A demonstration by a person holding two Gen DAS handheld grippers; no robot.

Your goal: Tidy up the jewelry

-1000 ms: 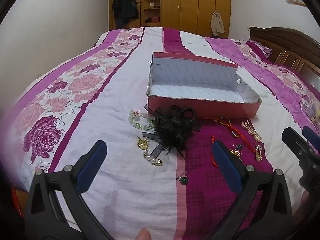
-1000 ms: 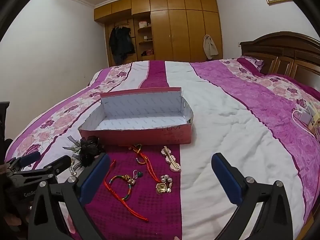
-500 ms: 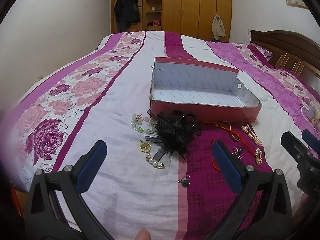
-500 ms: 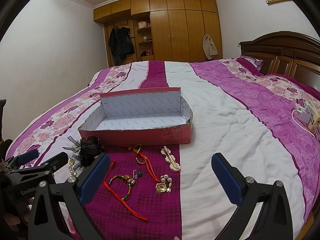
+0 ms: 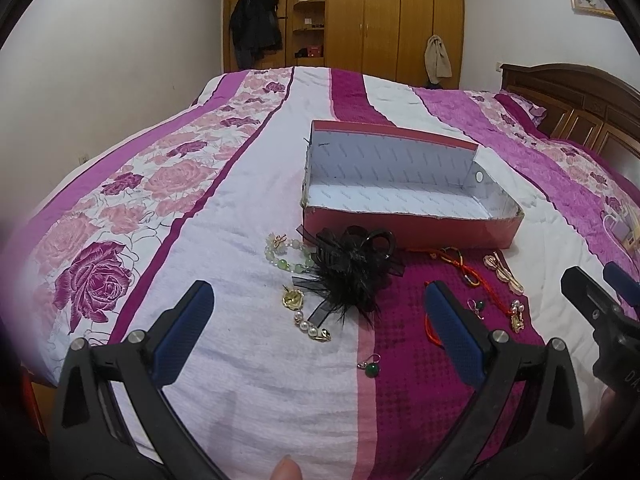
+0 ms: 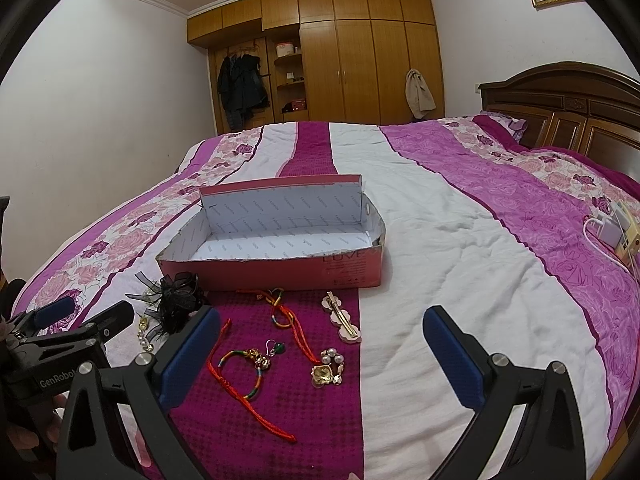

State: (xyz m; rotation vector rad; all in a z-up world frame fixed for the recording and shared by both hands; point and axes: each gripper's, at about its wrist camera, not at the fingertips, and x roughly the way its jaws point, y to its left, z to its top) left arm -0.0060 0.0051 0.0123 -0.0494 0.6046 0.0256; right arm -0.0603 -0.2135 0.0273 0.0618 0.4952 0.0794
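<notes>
An open red box with a white inside (image 5: 400, 196) (image 6: 280, 236) lies on the bed. In front of it lie a black feather hair clip (image 5: 352, 268) (image 6: 178, 304), a green bead bracelet (image 5: 286, 254), a gold and pearl brooch (image 5: 304, 312), a green earring (image 5: 370, 367), red cord bracelets (image 6: 240, 376), a pink hair clip (image 6: 344, 318) and a pearl brooch (image 6: 328, 368). My left gripper (image 5: 318, 328) is open and empty above the near jewelry. My right gripper (image 6: 320, 352) is open and empty above the cord bracelets.
The bed has a purple, pink and white quilt (image 6: 460, 240). A charger and power strip (image 6: 616, 232) lie at the right. A wooden headboard (image 6: 568, 104) is at the right and a wardrobe (image 6: 340, 68) stands behind the bed.
The left wrist view has tilted up a little, so the box and jewelry sit slightly lower in it. Both grippers stay open and nothing on the bed has moved.
</notes>
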